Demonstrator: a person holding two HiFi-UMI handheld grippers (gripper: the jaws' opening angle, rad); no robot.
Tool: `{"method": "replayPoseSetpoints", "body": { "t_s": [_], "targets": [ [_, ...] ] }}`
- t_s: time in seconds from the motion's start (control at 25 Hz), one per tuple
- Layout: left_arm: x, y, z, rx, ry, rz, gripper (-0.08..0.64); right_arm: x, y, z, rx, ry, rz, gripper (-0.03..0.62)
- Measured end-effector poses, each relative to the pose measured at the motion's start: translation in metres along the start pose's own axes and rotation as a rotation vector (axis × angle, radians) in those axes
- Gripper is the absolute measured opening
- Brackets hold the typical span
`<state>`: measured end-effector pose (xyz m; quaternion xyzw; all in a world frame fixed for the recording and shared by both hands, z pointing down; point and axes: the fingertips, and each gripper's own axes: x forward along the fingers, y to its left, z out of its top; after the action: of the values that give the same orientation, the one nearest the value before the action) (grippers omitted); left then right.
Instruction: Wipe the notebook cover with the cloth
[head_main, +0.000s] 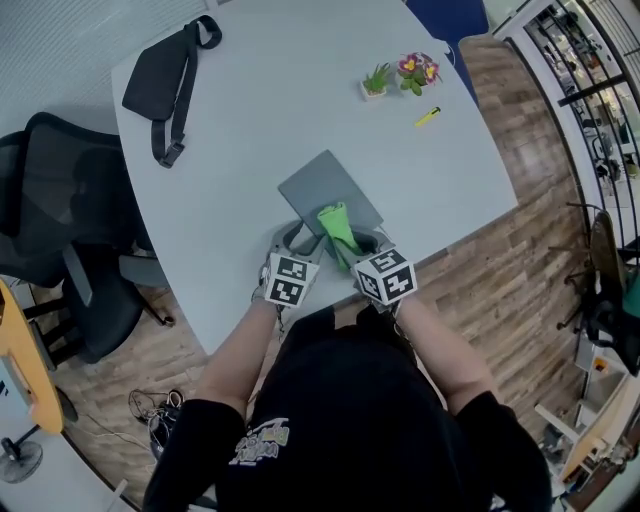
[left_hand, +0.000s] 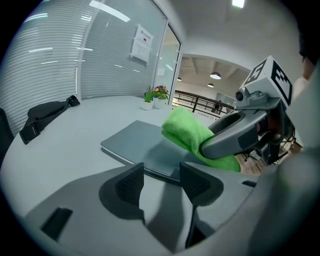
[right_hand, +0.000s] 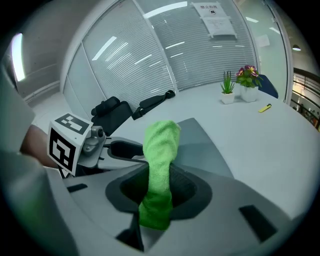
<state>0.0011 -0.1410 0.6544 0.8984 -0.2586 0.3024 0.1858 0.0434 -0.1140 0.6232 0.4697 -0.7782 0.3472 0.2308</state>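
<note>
A grey notebook (head_main: 328, 190) lies closed on the pale round table (head_main: 260, 110), near its front edge. My right gripper (head_main: 352, 243) is shut on a bright green cloth (head_main: 337, 228); the cloth's free end reaches over the notebook's near corner. In the right gripper view the green cloth (right_hand: 159, 165) runs up between the jaws, with the notebook (right_hand: 205, 142) behind it. My left gripper (head_main: 293, 240) stands open at the notebook's near left edge, holding nothing. In the left gripper view the notebook (left_hand: 140, 145) lies just beyond the left gripper (left_hand: 162, 182), with the cloth (left_hand: 192, 135) to the right.
A black sling bag (head_main: 165, 75) lies at the table's far left. Two small potted plants (head_main: 402, 75) and a yellow marker (head_main: 427, 117) sit at the far right. A black office chair (head_main: 60, 230) stands left of the table. Wood floor (head_main: 520, 270) lies to the right.
</note>
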Motion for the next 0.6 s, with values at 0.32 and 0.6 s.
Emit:
{"method": "replayPoseSetpoints", "body": {
  "t_s": [0.32,0.6],
  "targets": [
    [0.002,0.001,-0.006,0.0,-0.003,-0.009,0.216,0.016,0.012,-0.024,-0.028,0.072,0.0,0.11],
    [0.003,0.002,-0.006,-0.002,0.005,-0.013,0.216,0.021,0.01,-0.028,-0.084,0.086,-0.011,0.112]
  ]
}}
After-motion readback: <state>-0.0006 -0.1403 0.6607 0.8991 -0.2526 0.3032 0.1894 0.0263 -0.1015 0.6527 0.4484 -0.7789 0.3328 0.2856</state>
